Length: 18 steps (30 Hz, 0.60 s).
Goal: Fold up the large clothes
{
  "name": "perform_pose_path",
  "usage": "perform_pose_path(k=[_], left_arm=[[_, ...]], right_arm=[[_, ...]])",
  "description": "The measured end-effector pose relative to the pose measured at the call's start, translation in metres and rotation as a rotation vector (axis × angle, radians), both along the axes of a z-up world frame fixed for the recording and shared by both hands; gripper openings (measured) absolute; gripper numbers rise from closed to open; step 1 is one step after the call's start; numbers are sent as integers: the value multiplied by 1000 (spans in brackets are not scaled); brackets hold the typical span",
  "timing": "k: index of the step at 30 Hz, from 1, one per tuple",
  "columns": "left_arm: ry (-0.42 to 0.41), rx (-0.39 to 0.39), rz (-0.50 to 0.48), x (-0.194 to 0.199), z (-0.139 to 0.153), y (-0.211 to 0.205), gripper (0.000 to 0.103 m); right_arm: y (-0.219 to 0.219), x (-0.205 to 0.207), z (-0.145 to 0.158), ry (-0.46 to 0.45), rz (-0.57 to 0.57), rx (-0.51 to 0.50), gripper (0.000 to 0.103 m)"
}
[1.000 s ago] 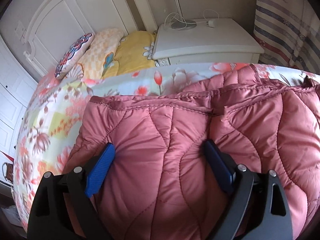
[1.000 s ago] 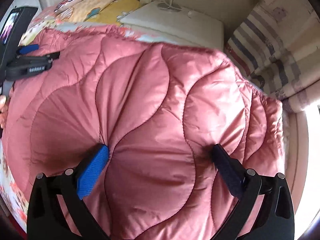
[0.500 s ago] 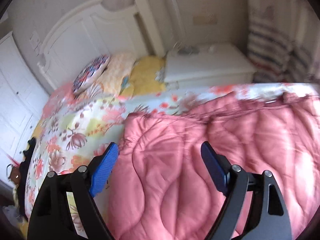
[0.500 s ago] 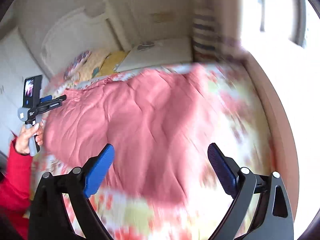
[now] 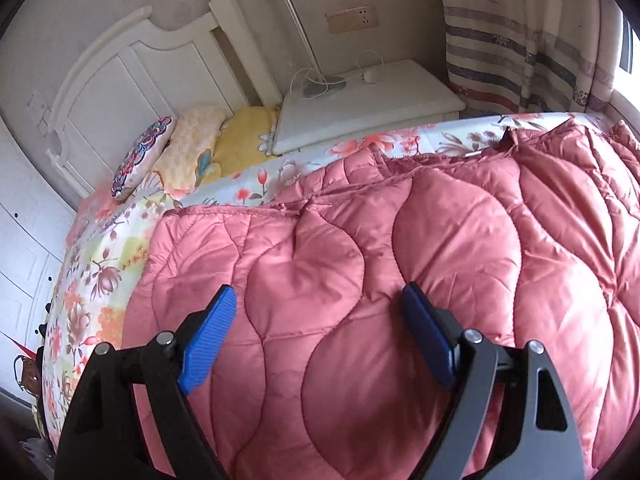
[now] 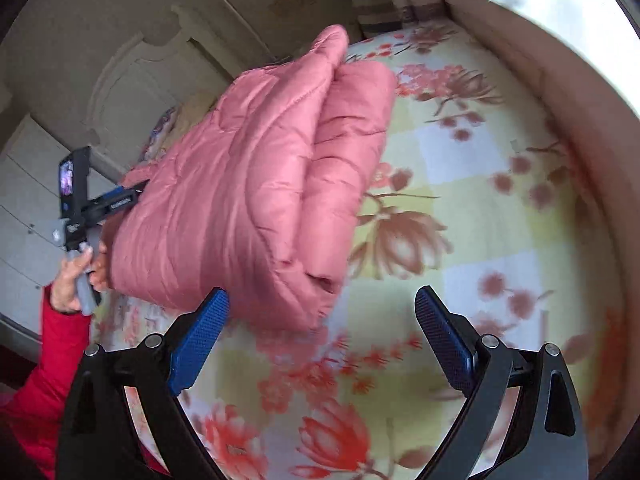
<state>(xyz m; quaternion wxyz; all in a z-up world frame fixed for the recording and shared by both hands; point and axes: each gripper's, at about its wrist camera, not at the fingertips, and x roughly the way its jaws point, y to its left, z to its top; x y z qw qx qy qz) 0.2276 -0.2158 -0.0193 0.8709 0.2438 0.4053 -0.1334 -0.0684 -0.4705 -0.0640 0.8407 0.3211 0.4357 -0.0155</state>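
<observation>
A pink quilted jacket (image 5: 400, 280) lies folded into a thick bundle on the floral bed sheet (image 5: 92, 280). My left gripper (image 5: 320, 300) hovers open just above its near part, with nothing pinched between the blue pads. In the right wrist view the jacket (image 6: 248, 184) sits left of centre. My right gripper (image 6: 322, 298) stands open by its near corner, mostly over bare sheet (image 6: 460, 208), and grips nothing. The left gripper (image 6: 132, 194) shows at the jacket's far left edge, held by a hand (image 6: 70, 280) in a red sleeve.
A white nightstand (image 5: 360, 108) with a lamp base and cable stands beyond the bed. Pillows (image 5: 188, 152) lie against the white headboard (image 5: 132, 72). A striped curtain (image 5: 520, 40) hangs at the right, and a pale ledge (image 6: 560, 80) borders the bed's right side.
Both grippers were pressed down into the jacket a second ago and have lifted off it. The right one swung away to the right, over the sheet. The left drew back slightly.
</observation>
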Motion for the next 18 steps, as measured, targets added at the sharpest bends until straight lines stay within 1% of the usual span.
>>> perform_pose_path(k=[2,5,7,9,11,12,13,14,16,17,18], left_arm=[[34,-9,-4,7,-9,0,84],[48,-19,-1,11,-16,3,85],[39,-15,-3,10,-16,3,85],[33,-17,3,10,-18,3,86],[33,-25,8,10,-19,3,86],[34,-31,11,10,-19,4,86],[37,-36,14,10,-19,5,86],[40,-39,21,11,-19,5,86],[48,-46,35,12,-19,7,86],[48,-46,40,13,-19,7,86],[49,-47,44,13,-19,6,86]], right_arm=[[1,7,-7,-7,7,61,93],[5,8,-5,-3,-7,46,93],[9,7,-2,31,3,34,94],[13,13,0,59,9,15,94],[20,22,3,58,17,18,94],[22,28,5,51,18,20,89],[22,34,6,47,25,19,77],[25,40,7,49,34,13,76],[31,52,19,80,61,-65,64],[35,57,25,94,80,-104,61],[37,60,30,107,85,-125,54]])
